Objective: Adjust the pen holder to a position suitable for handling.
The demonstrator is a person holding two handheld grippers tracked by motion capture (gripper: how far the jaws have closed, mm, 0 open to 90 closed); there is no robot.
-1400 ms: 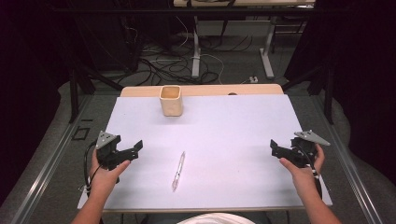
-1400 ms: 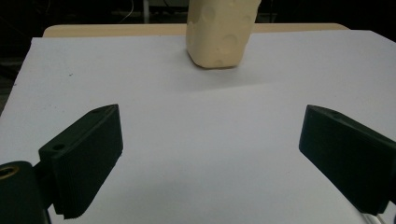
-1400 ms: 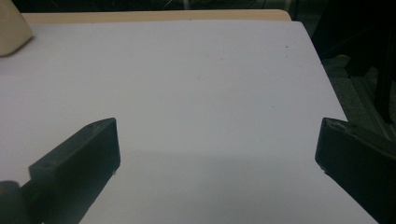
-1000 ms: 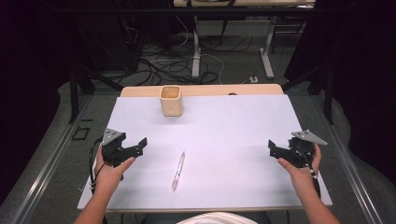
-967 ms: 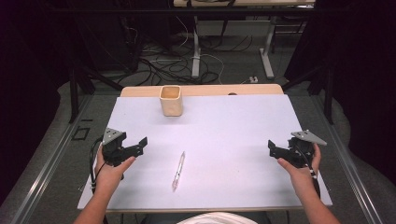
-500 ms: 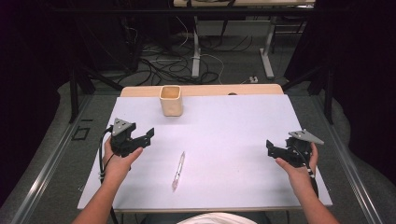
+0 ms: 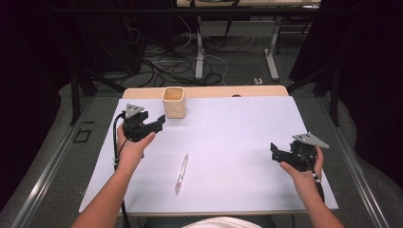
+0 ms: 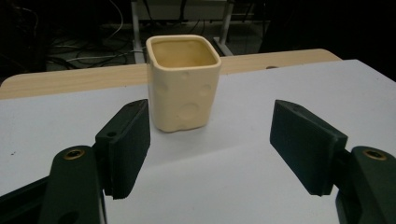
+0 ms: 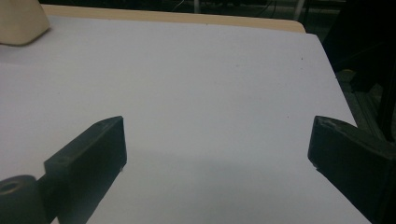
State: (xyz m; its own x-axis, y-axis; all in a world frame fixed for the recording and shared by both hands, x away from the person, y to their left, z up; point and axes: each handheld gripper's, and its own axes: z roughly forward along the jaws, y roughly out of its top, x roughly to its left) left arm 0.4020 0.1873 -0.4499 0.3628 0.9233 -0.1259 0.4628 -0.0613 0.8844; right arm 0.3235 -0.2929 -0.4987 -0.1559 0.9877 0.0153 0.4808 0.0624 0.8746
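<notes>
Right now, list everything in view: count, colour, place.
cup: one, cream, square, upright at the far edge of the sheet
pen: one, clear and silvery, lying near the middle front
sheet: one, white, covering the table
table: one, light wood, far edge showing
cables: several, on the floor beyond
left claw: black, open, empty, just short of the cup
right claw: black, open, empty, at the right

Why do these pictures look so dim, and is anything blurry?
High view: the white table is lit, the room behind nearly black. Left gripper view: the cream cup is sharp, the near jaws soft. Right gripper view: dim overall, its jaws dark and blurred.
</notes>
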